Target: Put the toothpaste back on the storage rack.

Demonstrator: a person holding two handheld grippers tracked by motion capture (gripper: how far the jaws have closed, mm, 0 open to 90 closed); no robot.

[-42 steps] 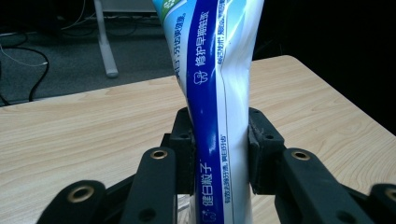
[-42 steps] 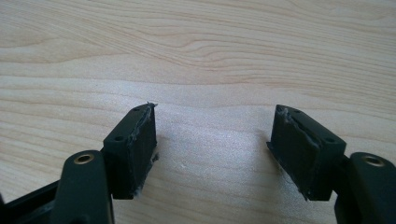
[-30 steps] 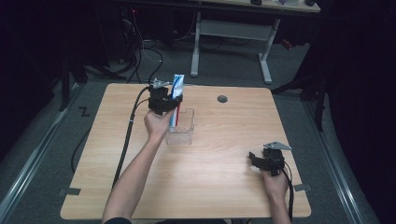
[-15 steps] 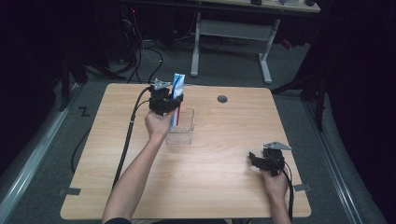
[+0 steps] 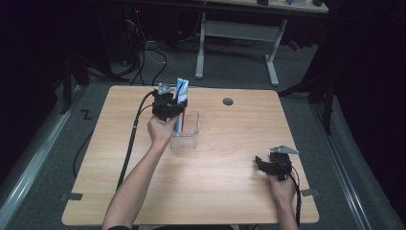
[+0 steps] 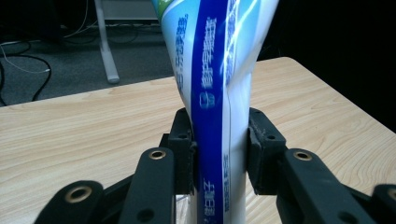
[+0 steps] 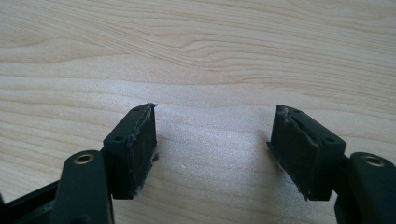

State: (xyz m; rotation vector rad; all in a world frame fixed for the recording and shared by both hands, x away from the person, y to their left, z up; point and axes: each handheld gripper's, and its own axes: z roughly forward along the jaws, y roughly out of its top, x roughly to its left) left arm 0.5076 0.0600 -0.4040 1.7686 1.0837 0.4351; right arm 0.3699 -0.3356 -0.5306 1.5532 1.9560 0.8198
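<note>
My left gripper (image 5: 178,103) is shut on a blue and white toothpaste tube (image 5: 182,88), held upright. In the left gripper view the two pads press the tube (image 6: 219,84) from both sides and its top runs out of frame. The tube's lower end reaches down into a clear plastic box (image 5: 186,139) standing on the wooden table (image 5: 220,191). At the table's front right my right gripper (image 5: 262,164) rests low over the wood. In the right gripper view its jaws (image 7: 212,140) stand wide apart with only bare tabletop between them.
A round grey cable hole (image 5: 228,101) sits in the table near the far edge. The left gripper's black cable (image 5: 130,143) trails over the table's left part. Beyond the table stands a desk frame with white legs (image 5: 201,48) on dark carpet.
</note>
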